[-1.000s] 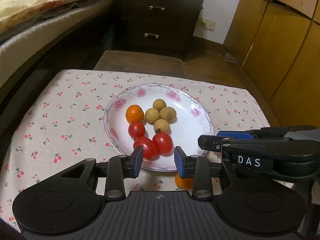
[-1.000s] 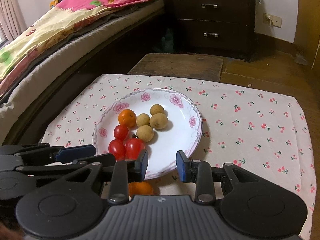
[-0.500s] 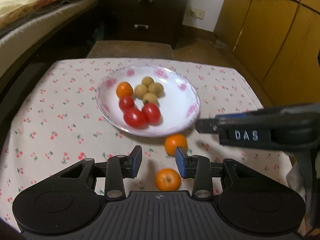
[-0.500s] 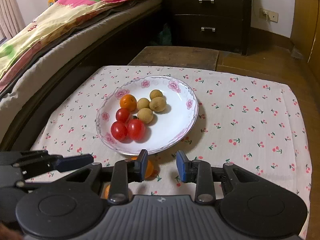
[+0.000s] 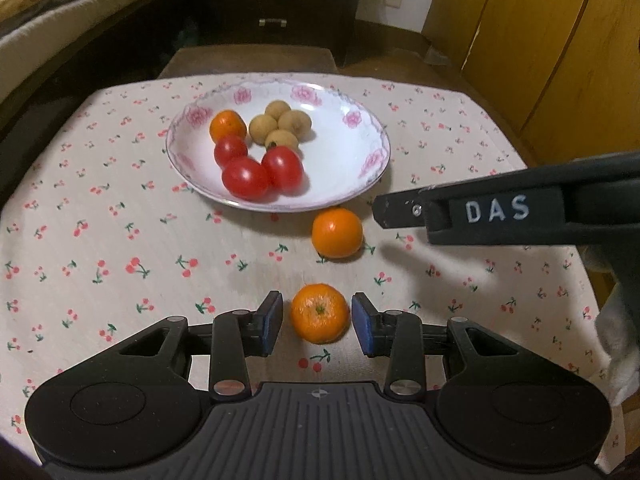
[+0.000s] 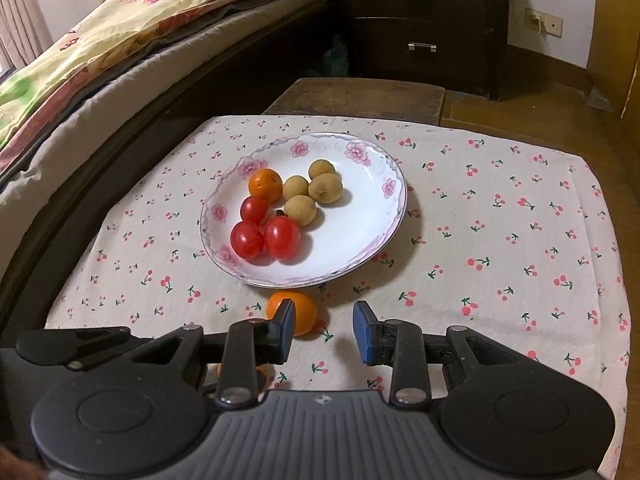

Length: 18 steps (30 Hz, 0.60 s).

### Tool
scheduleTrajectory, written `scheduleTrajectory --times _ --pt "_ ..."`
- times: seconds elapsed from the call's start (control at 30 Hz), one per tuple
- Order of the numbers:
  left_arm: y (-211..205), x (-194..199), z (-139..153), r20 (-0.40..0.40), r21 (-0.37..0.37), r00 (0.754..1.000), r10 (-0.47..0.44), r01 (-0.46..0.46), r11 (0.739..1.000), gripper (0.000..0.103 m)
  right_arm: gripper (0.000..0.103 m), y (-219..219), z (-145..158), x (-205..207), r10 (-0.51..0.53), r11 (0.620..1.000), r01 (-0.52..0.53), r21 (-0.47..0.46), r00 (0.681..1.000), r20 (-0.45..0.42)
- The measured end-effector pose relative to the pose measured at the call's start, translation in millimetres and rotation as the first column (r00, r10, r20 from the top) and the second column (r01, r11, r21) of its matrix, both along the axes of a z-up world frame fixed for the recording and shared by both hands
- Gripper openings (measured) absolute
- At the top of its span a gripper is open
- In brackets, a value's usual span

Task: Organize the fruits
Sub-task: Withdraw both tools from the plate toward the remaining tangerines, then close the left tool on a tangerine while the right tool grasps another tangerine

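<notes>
Cherry cloth (image 5: 120, 240) | left tool (image 5: 317, 330) open astride mandarin (image 5: 319, 312) | right tool (image 6: 323, 332) open, empty

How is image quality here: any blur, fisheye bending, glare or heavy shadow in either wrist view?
Left wrist view: sharp on the near orange between the left gripper's pads; table edges bow, corners are dark, the room behind is dim. Right wrist view: brighter, fruit on the plate crisp, small highlights on the tomatoes, soft shadow right of the plate, cloth edges curved.
</notes>
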<state>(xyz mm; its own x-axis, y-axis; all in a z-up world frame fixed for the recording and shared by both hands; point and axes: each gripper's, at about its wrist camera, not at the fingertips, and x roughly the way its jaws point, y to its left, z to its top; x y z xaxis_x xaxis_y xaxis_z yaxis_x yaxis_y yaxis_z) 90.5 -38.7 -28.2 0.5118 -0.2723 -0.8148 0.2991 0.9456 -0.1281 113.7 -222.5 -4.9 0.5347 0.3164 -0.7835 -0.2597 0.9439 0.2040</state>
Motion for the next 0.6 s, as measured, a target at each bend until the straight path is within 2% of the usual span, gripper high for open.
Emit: scheduleTrajectory --times 0.2,0.3,0.6 --pt "-2.9 0.7 -5.4 0.005 0.014 1.0 -0.002 0.002 1.0 0.046 0.033 1.1 -6.7 4.0 -0.001 1.0 0.001 0.005 1.0 -0.022" --pt "-3.0 -1.2 -4.7 0.007 0.02 1.0 -0.008 0.008 1.0 0.04 0.034 3.1 -10.7 6.1 0.002 1.0 -0.002 0.006 0.999 -0.038" --pt "8.2 -6.3 1.2 -0.004 0.011 1.0 -0.01 0.01 1.0 0.04 0.039 17.8 -17.6 9.1 0.03 0.999 -0.029 0.014 0.998 -0.06"
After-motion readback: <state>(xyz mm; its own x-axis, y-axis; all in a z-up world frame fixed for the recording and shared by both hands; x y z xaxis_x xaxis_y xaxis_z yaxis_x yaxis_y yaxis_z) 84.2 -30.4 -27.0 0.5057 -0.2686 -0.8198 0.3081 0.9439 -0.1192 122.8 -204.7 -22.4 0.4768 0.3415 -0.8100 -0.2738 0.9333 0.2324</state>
